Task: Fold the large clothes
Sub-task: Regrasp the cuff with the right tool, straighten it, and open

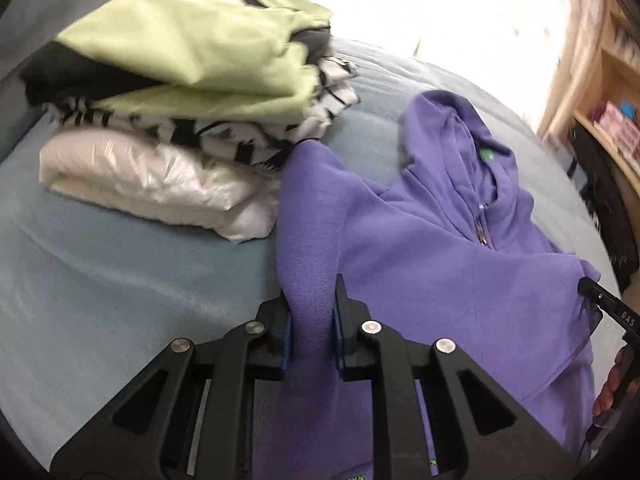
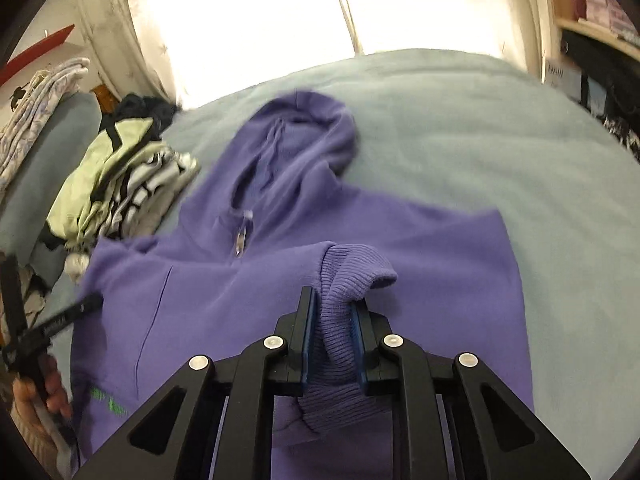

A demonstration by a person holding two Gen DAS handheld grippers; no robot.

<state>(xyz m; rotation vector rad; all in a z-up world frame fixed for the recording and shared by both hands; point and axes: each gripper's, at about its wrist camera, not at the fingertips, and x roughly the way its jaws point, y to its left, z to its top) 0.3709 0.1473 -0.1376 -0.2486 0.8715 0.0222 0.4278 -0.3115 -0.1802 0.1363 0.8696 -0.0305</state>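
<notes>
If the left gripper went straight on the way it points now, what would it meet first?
Probably the purple hoodie itself: the left gripper is shut on its fabric, and more hoodie lies just ahead.

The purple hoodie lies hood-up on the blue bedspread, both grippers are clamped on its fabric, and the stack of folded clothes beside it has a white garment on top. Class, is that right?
One detail is wrong. In the left wrist view the stack of folded clothes has a light green garment on top; the white one is at the bottom. The rest stands: the purple hoodie lies on the blue bedspread, with the left gripper and right gripper clamped on it.
</notes>
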